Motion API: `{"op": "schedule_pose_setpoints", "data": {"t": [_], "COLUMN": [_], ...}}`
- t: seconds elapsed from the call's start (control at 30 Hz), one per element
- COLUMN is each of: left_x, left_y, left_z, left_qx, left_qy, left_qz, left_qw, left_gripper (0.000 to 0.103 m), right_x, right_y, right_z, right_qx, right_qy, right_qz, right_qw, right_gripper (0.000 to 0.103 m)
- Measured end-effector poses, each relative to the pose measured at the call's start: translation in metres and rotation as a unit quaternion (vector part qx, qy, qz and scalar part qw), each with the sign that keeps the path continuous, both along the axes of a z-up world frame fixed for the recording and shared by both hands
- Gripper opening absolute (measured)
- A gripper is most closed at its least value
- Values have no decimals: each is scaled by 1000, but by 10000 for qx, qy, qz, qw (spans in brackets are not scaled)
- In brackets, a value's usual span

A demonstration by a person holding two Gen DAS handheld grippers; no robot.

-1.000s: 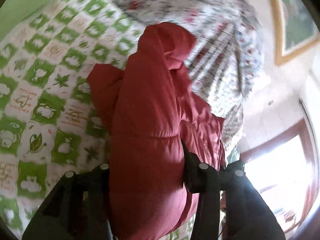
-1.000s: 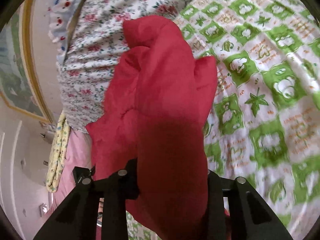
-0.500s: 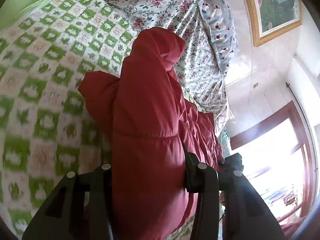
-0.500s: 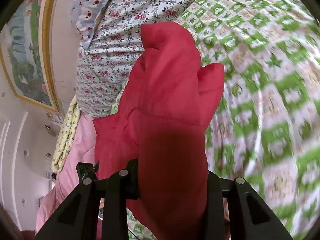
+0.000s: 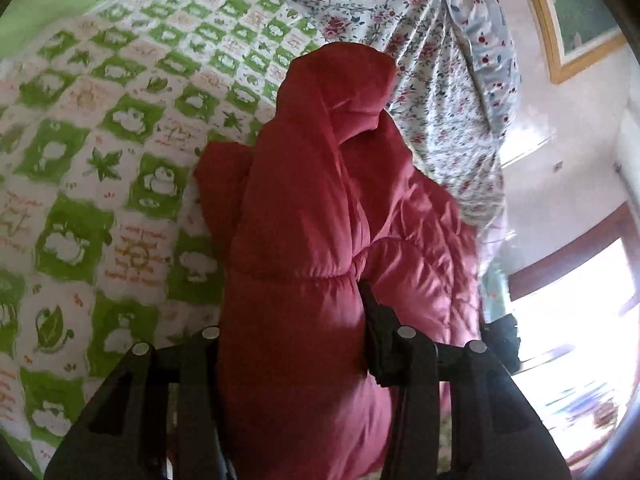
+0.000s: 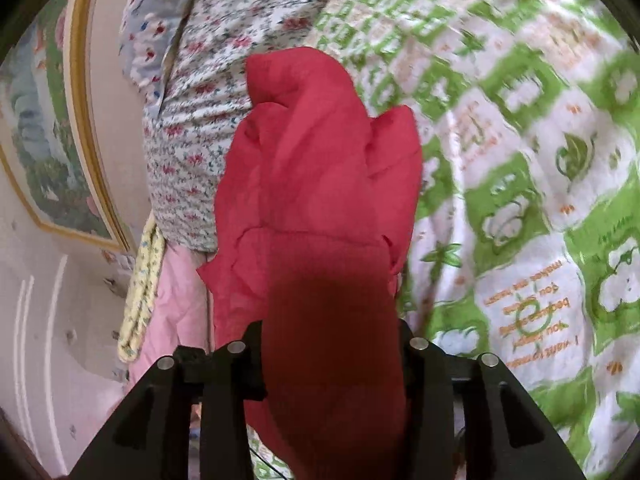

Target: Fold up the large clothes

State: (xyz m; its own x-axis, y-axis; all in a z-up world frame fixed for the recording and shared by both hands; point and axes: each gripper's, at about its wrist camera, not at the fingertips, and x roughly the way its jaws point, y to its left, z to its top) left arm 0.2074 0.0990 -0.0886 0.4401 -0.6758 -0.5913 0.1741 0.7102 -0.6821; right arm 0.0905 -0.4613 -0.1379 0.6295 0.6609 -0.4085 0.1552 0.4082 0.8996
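A puffy red quilted jacket (image 5: 312,208) hangs bunched from both grippers above the bed. My left gripper (image 5: 292,320) is shut on a thick fold of it; the fabric fills the gap between the black fingers and hides their tips. In the right wrist view the same red jacket (image 6: 320,184) drapes forward over my right gripper (image 6: 332,340), which is shut on another fold. The far end of the jacket droops toward the green-and-white checked bedspread (image 5: 100,168).
The checked bedspread (image 6: 520,200) covers the bed. A floral quilt (image 5: 420,60) and a spotted pillow (image 5: 492,40) lie at the head. A framed picture (image 6: 44,120) hangs on the wall. A bright window (image 5: 580,320) is at the right. Pink bedding (image 6: 172,308) hangs at the bed's edge.
Both grippers have stayed shut on the jacket while the views swung over the bed. The jacket hangs much the same; the bedspread now looks closer than half a second ago.
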Motion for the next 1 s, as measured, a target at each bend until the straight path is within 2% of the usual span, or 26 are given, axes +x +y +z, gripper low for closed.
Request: {"op": "schedule_pose_setpoints", "data": {"t": [0.07, 0.33, 0.47, 0.57, 0.67, 0.73, 0.77, 0.87, 1.0], "left_x": [2, 5, 4, -1, -9, -16, -21, -32, -42], "left_y": [-4, -4, -3, -5, -3, 2, 5, 13, 9], "left_z": [0, -8, -7, 2, 16, 27, 33, 47, 61], "left_qx": [127, 237, 395, 745, 1062, 1287, 1460, 1416, 1398], "left_qy": [-32, -17, 57, -31, -183, -310, -393, -627, -812], "left_qz": [40, 115, 188, 301, 508, 861, 1122, 1367, 1247], "left_qw": [9999, 9997, 9990, 9968, 9929, 9874, 9821, 9784, 9789], "left_gripper": [46, 54, 65, 75, 76, 77, 79, 79, 79], "right_x": [-1, -3, -4, -6, -6, -7, -7, -7, -6], "right_y": [-1, -1, -2, -1, 1, 3, 5, 6, 8], "right_z": [-4, -5, -6, -5, -1, 4, 6, 11, 18], "right_qx": [86, 135, 147, 96, -65, -226, -337, -556, -860], "right_qy": [2, 29, 38, 68, 89, 95, 105, 156, 225], "right_qz": [-65, -116, -152, -179, -210, -229, -249, -303, -346], "right_qw": [9999, 9998, 9998, 9998, 9997, 9994, 9991, 9979, 9954], "right_gripper": [43, 45, 46, 49, 52, 55, 57, 62, 68]}}
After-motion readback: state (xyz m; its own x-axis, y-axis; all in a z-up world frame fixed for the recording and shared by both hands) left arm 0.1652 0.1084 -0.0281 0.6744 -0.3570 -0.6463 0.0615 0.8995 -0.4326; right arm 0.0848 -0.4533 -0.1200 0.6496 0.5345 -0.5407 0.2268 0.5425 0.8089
